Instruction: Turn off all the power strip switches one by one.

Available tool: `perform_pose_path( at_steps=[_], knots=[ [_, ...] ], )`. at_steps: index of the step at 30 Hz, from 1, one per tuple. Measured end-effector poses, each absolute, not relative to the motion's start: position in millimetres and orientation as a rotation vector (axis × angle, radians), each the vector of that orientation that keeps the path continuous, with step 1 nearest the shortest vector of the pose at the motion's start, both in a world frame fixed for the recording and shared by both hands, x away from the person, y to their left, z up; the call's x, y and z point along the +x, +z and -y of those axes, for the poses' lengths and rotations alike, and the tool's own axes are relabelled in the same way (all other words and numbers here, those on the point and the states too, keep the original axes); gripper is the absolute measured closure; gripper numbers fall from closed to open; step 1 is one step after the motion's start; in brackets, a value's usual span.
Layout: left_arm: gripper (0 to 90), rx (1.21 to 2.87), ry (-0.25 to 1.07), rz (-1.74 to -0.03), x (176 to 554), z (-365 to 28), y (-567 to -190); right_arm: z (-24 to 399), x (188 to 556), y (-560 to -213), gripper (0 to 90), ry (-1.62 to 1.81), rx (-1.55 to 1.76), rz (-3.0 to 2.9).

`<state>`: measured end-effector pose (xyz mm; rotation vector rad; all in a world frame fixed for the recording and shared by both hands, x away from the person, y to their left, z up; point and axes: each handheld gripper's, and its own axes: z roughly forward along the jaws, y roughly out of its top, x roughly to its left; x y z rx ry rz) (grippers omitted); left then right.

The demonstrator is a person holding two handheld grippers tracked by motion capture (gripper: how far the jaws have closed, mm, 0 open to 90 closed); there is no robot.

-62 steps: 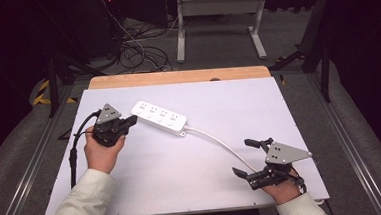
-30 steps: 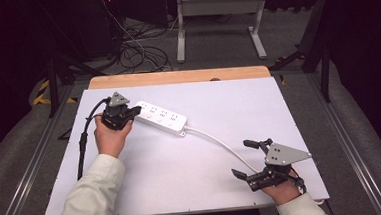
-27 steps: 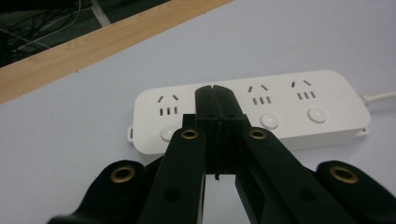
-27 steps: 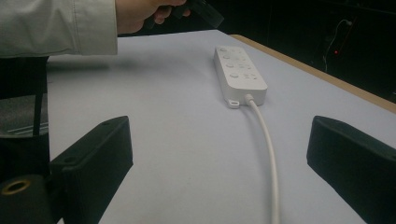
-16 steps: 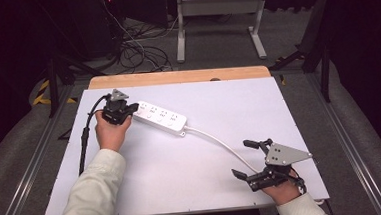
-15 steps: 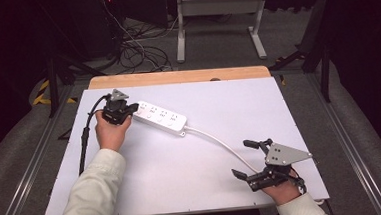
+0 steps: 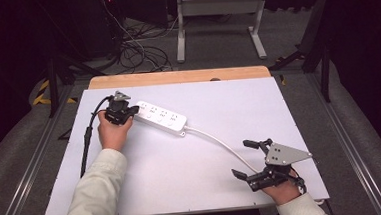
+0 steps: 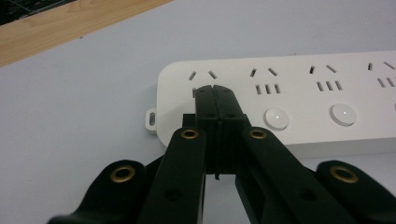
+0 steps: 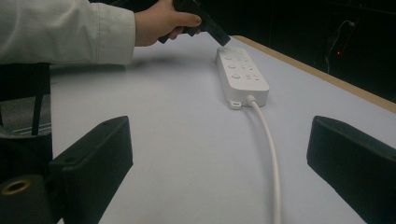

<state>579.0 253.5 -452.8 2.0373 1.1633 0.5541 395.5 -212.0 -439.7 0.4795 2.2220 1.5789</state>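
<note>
With its jaws pressed together and empty, the left gripper [image 8: 215,91] has its tip on the far-left end of the white power strip [image 7: 160,118] lying far-left on the table [image 7: 278,107], while the right gripper [image 7: 249,159] rests wide open near-right beside the cord [image 7: 221,143].

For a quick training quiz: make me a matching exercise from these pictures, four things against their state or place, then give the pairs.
Things:
1. left gripper
2. right gripper
3. power strip
4. white cord

States or places:
A. jaws wide apart, nothing between them
B. runs from the strip's end toward the near right of the table
C. jaws shut together, tips over the strip's end socket
D. lies flat on the white tabletop

Pairs: 1-C, 2-A, 3-D, 4-B
</note>
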Motion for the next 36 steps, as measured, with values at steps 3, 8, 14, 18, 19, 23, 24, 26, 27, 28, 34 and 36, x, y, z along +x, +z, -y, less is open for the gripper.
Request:
perform_pose_path(
  at_steps=[3, 8, 14, 18, 19, 23, 24, 26, 27, 28, 34, 36],
  knots=[
    [90.0, 2.030, 0.550, -1.163, 580.7, -253.1, -453.8, 212.2, 395.6, -439.6, 7.4, 1.577, 0.480, -2.224],
    [90.0, 2.038, 0.553, -1.168, 582.2, -251.2, -455.1, 212.1, 395.6, -439.7, 7.4, 1.577, 0.480, -2.225],
    [90.0, 2.050, 0.556, -1.181, 584.2, -251.1, -459.1, 212.1, 395.6, -439.7, 7.4, 1.578, 0.479, -2.226],
    [90.0, 2.049, 0.566, -1.173, 584.8, -248.2, -460.7, 212.2, 395.6, -439.7, 7.4, 1.577, 0.478, -2.227],
    [90.0, 2.054, 0.566, -1.170, 584.5, -247.3, -461.0, 212.2, 395.6, -439.7, 7.4, 1.577, 0.479, -2.227],
    [90.0, 2.072, 0.590, -1.161, 584.5, -243.9, -461.6, 212.1, 395.4, -439.7, 7.4, 1.577, 0.477, -2.228],
    [90.0, 2.075, 0.582, -1.168, 584.3, -243.0, -462.3, 212.1, 395.4, -439.7, 7.4, 1.577, 0.476, -2.229],
    [90.0, 2.068, 0.582, -1.169, 584.7, -243.5, -462.5, 212.3, 395.5, -439.7, 7.4, 1.578, 0.473, -2.228],
    [90.0, 2.062, 0.578, -1.173, 584.9, -244.1, -462.6, 212.4, 395.6, -439.7, 7.4, 1.579, 0.473, -2.229],
    [90.0, 2.060, 0.578, -1.178, 585.0, -243.8, -462.5, 212.4, 395.6, -439.7, 7.4, 1.578, 0.473, -2.230],
    [90.0, 2.059, 0.594, -1.183, 584.8, -242.3, -463.0, 212.4, 395.3, -439.7, 7.4, 1.583, 0.467, -2.228],
    [90.0, 2.058, 0.594, -1.183, 584.8, -242.3, -463.0, 212.4, 395.4, -439.7, 7.4, 1.583, 0.467, -2.229]
  ],
)
